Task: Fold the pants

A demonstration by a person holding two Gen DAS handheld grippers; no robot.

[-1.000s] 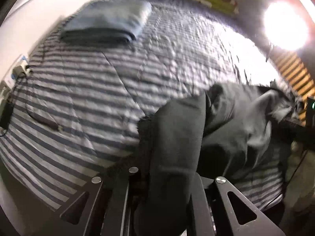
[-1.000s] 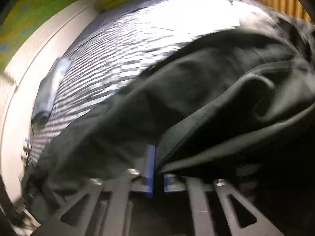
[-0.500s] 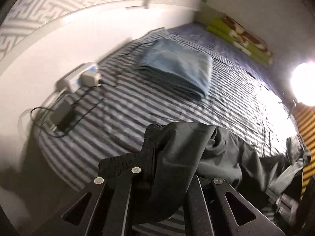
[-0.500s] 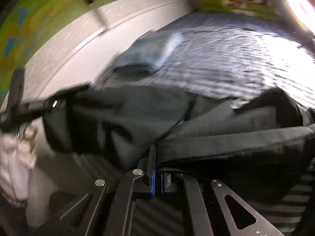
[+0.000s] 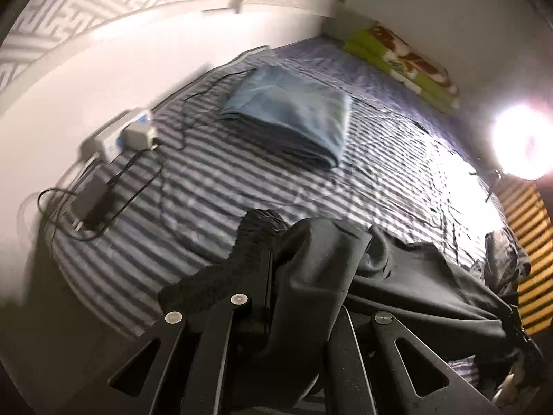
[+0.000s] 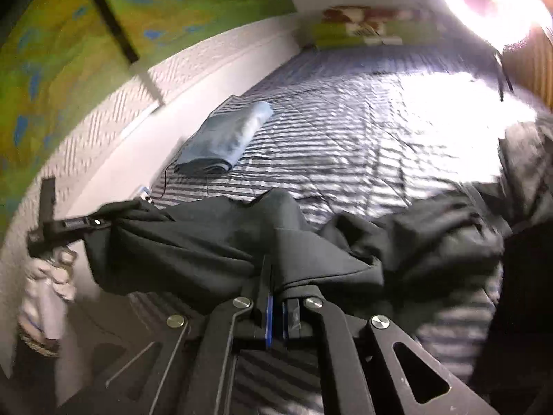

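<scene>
- While both tools clamp its edge, the black pants hang stretched between them above the striped bed.
- Left tool and right tool are pinched shut on cloth.
- A folded blue blanket lies well ahead.

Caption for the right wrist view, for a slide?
Right gripper shut on dark pants, stretched above a striped bed to the left gripper; folded blue cloth beyond.

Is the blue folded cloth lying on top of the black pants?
No: the blue cloth lies apart on the striped bed, far from the pants.
</scene>
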